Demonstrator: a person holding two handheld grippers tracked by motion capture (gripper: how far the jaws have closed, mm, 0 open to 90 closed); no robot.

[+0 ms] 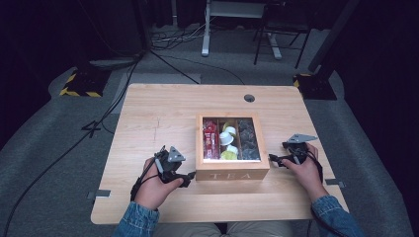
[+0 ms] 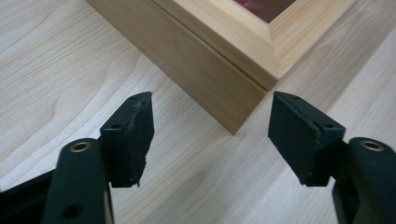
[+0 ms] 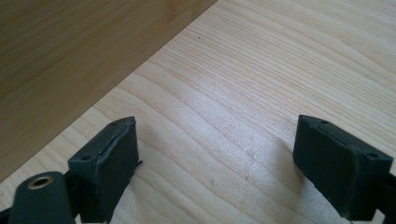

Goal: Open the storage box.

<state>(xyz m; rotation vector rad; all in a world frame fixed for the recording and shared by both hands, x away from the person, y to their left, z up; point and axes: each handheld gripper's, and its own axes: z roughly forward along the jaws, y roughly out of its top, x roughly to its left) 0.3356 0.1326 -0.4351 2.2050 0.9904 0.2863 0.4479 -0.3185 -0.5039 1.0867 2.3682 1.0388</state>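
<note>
Two hands low on the table, left gripper (image 1: 190,178) and right gripper (image 1: 272,160) both released, flanking the tea box (image 1: 232,174).

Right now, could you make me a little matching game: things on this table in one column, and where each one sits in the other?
Things:
1 wooden tea box
2 left gripper
3 right gripper
4 round hole

Places:
a at the box's right side
b table's far edge
c middle of the table
d at the box's near left corner

Pairs: 1-c, 2-d, 3-a, 4-b
</note>
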